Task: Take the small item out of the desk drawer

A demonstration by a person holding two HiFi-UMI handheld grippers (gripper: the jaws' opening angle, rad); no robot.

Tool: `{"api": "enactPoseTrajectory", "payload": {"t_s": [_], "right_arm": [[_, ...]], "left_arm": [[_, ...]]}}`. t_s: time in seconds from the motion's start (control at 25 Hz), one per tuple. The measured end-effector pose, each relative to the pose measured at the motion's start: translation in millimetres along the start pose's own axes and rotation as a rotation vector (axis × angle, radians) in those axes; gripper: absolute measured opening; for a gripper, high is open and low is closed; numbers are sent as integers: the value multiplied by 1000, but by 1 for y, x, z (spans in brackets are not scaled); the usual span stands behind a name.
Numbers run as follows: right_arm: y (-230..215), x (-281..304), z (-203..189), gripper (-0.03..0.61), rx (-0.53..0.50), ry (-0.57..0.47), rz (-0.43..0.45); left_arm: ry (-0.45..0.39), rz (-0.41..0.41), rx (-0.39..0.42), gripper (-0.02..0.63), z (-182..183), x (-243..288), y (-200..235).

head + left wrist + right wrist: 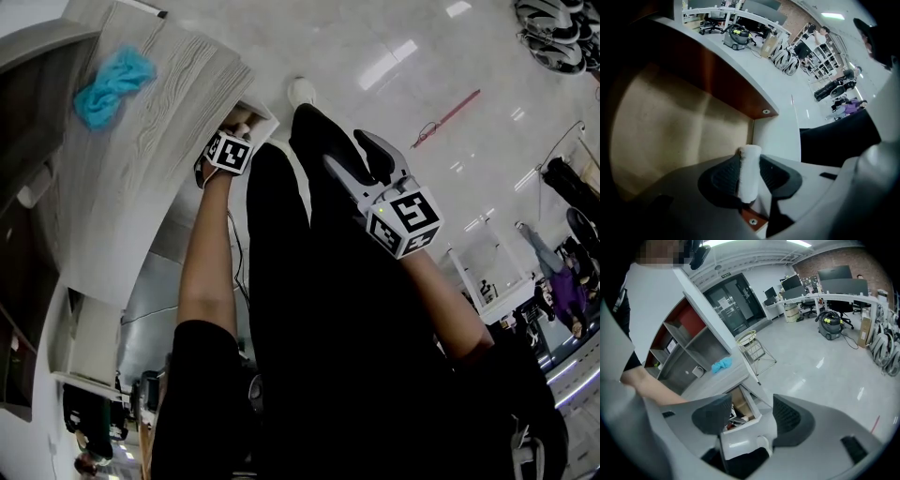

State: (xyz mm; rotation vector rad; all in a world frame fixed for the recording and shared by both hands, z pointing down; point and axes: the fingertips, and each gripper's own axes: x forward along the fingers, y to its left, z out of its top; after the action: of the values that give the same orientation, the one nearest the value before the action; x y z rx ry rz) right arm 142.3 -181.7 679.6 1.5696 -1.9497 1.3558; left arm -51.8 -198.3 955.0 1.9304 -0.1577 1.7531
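Observation:
A small white roll (748,180) stands upright between the pads of my left gripper (750,161), which is shut on it. Behind it lies the drawer's beige bottom (670,126) with its brown wooden side (722,79). In the head view my left gripper (228,150) reaches into the open drawer (261,114) under the grey desk top (141,169), and its jaws are hidden there. My right gripper (361,155) hangs open to the right of the drawer, holding nothing. In the right gripper view the open drawer (749,409) shows between the open gripper (751,414) jaws, with small things inside.
A blue cloth (112,80) lies on the desk top, also seen as the blue cloth (722,364). Grey shelving (679,348) stands behind the desk. A wire stand (757,350) sits on the glossy floor beside it. The person's black trousers (319,300) fill the middle.

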Motion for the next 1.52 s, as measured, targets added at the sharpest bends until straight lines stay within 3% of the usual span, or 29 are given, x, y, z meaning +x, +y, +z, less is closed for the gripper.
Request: {"api": "enactPoseTrajectory", "payload": {"t_s": [0.24,0.48,0.68,0.92,1.32,1.52], "right_arm": [[9,3,-5,258,-13,16,26],[15,-1,-1,258,-13,-3,27],[16,-8,2,258,-30,-21,15],[21,-14,-12,258,-59,3,7],[67,-35,-3,258,-91,-51,-12],[102,-31,1,258,-136,-87,-13]], "left_arm": [[25,-27,-5,119,-4,-2,-2],[-38,6,-57,117,-4,-12,-11],[-46,33,-45,117,-7,-22,-14],[-125,36,-80,117,-4,-48,-21],[-222,25,-83,117,-29,-104,-48],[-356,-2,-180,117,-41,-141,-47]]}}
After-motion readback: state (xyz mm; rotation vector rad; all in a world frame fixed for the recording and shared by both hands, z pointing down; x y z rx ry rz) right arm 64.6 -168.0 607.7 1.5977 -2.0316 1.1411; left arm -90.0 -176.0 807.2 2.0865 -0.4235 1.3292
